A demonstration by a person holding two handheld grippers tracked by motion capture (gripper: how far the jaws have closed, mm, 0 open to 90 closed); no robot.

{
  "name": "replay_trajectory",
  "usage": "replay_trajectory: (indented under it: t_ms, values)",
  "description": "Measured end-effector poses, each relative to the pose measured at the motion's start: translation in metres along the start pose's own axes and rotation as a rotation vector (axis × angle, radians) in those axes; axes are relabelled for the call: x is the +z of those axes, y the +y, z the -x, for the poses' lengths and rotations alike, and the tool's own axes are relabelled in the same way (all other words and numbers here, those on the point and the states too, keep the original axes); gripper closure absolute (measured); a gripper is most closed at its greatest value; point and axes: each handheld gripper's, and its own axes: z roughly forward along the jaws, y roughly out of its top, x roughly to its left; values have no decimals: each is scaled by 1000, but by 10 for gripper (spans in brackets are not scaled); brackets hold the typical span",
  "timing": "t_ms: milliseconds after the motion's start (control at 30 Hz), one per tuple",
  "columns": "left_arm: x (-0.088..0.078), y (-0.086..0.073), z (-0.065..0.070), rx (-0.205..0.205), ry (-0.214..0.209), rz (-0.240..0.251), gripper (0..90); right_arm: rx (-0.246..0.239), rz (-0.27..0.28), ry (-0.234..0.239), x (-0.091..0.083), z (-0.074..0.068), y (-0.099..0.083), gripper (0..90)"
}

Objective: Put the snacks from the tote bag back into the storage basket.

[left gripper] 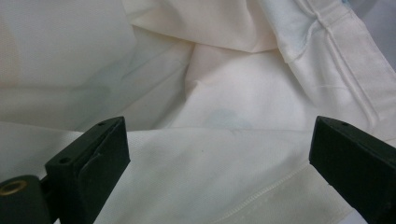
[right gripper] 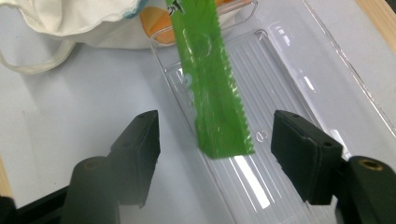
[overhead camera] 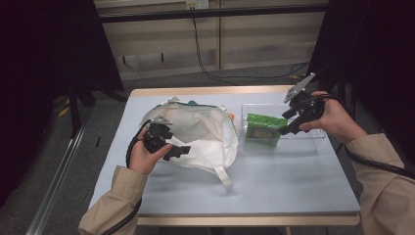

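I've let the green packet stand in the clear tray, right gripper spread; next, withdraw, left gripper spread over the bag

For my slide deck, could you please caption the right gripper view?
Open right hand-held gripper straddling the serrated edge of a green snack packet standing in a clear plastic tray.
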Motion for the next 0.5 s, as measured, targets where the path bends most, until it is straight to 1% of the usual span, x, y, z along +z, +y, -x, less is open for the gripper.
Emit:
replay_trajectory:
  t_ms: [100,133,167,200,233,267,300,367,400,433,500]
  values:
    - [1,0,1,-9,-6,7,49,9,2,-10,-3,-1,-7,287]
    - [1,0,1,0,-1,-3,48,20,4,-8,-4,-2,-9,272]
    - [0,0,2,-1,0,-2,48,34,8,-10,-5,-3,-11,259]
    - [1,0,1,-3,-6,8,49,37,11,-13,-6,-4,-13,245]
    - [0,1,2,-2,-5,7,49,49,8,-17,-8,-5,-14,241]
    - [0,1,2,-1,-3,7,49,40,21,-19,-8,-6,-16,234]
    - [-1,1,2,0,0,6,49,41,24,-18,-9,-7,-17,223]
    - [-1,2,2,-1,-7,11,48,48,30,-25,-10,-10,-20,212]
    - [-2,2,2,4,-5,2,49,56,36,-22,-10,-11,-21,201]
    - [-1,2,3,9,-4,6,49,65,49,-26,-11,-13,-23,194]
    - [-1,3,4,3,-8,14,49,70,57,-25,-11,-16,-27,183]
